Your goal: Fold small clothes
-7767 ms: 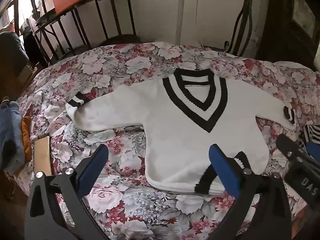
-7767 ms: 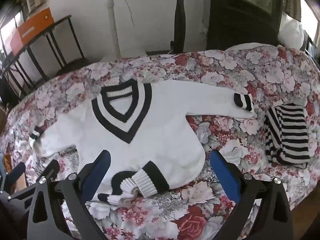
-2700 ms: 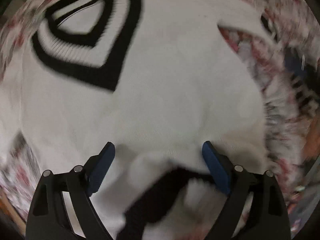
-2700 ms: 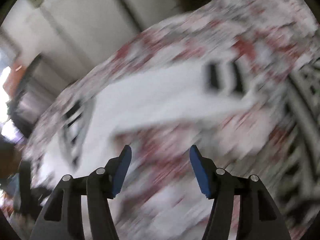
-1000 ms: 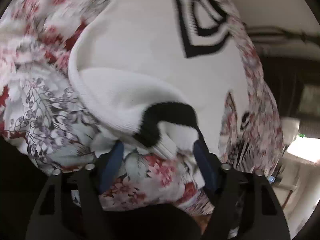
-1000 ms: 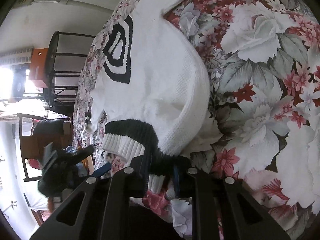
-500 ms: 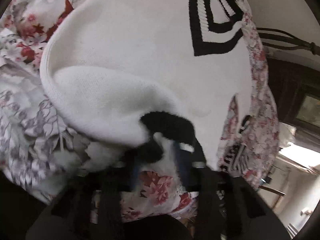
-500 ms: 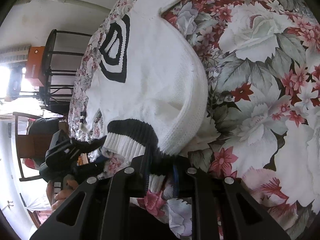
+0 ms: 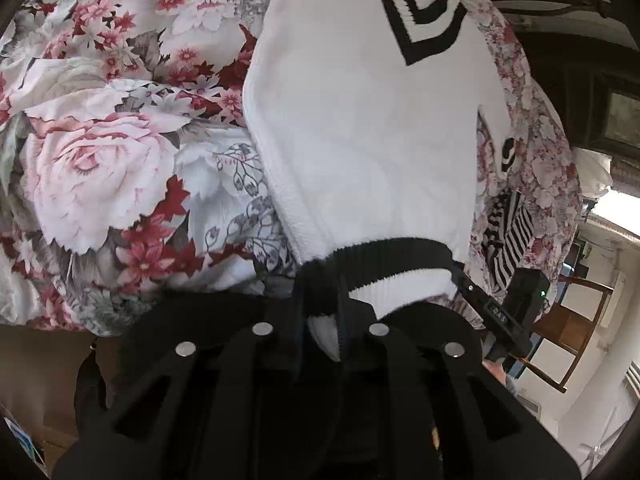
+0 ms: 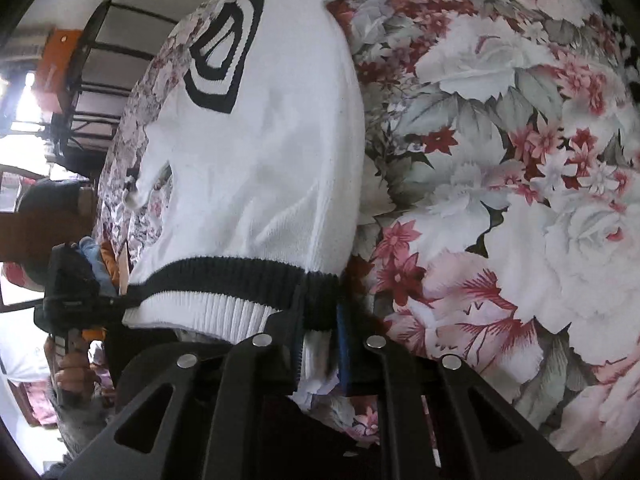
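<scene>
Where it lies: sweater [image 9: 372, 128] spread on the floral bedspread [image 9: 104, 160], hem at the near edge, V-neck [image 10: 222, 60] toward the far side.
Left gripper [image 9: 320, 304]: fingers pressed together on the hem's black-and-white ribbed band [image 9: 396, 264], at one corner.
Right gripper [image 10: 320, 320]: fingers clamped on the same band [image 10: 224, 284] at the opposite corner; blue pads [image 10: 340, 320] show on either side of the pinched knit.
Hem: stretched between the two grippers, raised a little off the bedspread.
Hidden: the fingertips of both grippers are buried in the knit; the left one's pads are too dark to make out.
Cut off: the V-neck runs out of the top of the left view; one sleeve leaves the right view at the top.
Hard to make out: a sleeve cuff [image 9: 506, 152] is small and warped near the rim of the left view.
Only in left view: striped garment [image 9: 508, 232] on the bedspread beyond the sweater; the right gripper's body [image 9: 500, 312] at the far corner; a wooden chair [image 9: 576, 332].
Only in right view: the person's left hand [image 10: 74, 372] holding the left gripper [image 10: 76, 292]; a black rack [image 10: 100, 64] with an orange box [image 10: 52, 68].
</scene>
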